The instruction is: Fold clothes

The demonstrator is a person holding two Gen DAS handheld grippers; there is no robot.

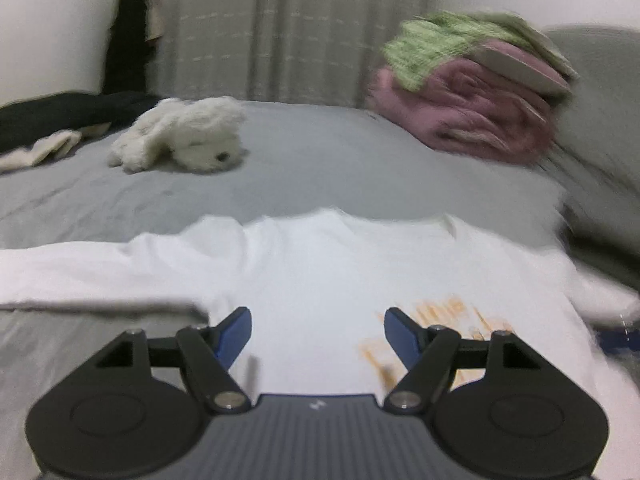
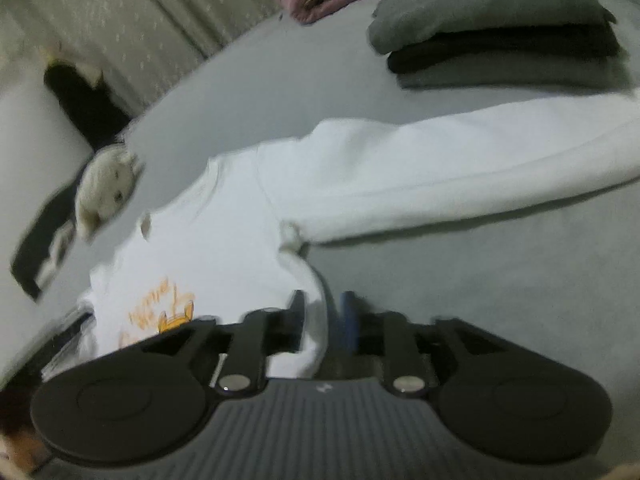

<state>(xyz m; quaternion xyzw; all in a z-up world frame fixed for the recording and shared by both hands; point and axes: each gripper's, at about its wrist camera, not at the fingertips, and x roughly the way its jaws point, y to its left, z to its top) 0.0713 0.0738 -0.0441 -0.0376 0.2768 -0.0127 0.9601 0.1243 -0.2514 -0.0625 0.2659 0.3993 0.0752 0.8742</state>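
Left gripper [image 1: 318, 330]: fingers spread wide apart, holding nothing, low over the front of the white sweatshirt [image 1: 320, 280].
Right gripper [image 2: 322, 320]: fingers close together with a fold of the sweatshirt's side edge pinched between them.
Sweatshirt: spread out on the gray bed [image 1: 340, 160], front side up, so the orange picture [image 2: 168, 312] shows. One long sleeve [image 2: 460, 184] lies straight out to the side. No fold in it shows yet.
Folded pile: gray and black clothes [image 2: 500, 48] sit stacked near the sleeve, already neat.
Other pile: pink and green things [image 1: 472, 92] are heaped farther back.
Toy: a fluffy white stuffed animal [image 1: 184, 136] lies on the bed beyond the sweatshirt.
How far along: some clothes lie folded; this sweatshirt lies open and flat. Its sleeves and body are left to fold.
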